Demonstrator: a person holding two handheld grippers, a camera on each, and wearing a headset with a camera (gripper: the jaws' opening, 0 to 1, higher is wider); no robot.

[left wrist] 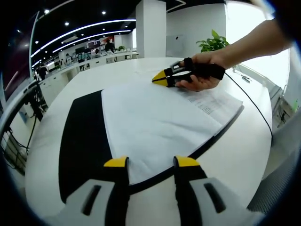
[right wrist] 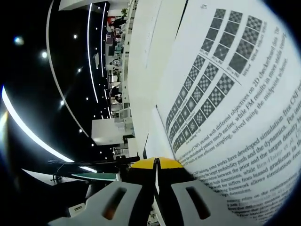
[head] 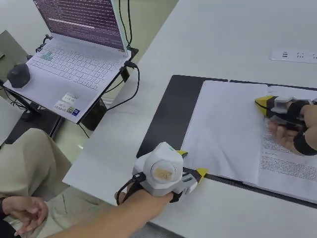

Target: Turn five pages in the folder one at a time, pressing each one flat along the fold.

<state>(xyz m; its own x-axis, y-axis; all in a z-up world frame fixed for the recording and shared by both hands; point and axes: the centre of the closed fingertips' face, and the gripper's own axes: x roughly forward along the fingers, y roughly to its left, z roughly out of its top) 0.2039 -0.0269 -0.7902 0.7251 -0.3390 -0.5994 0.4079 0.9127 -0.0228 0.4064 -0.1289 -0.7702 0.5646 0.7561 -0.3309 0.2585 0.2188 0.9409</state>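
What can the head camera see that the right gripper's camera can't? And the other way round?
The head view takes in the big scene: a laptop with a mouse beside it, the black folder cover, the blank left page, and the left gripper, jaws open, at the folder's near edge. The right gripper view goes close: rows of checkered squares, readable print, and a dark hall with ceiling lights. Both share the printed page and the right gripper, jaws together at that page's edge.
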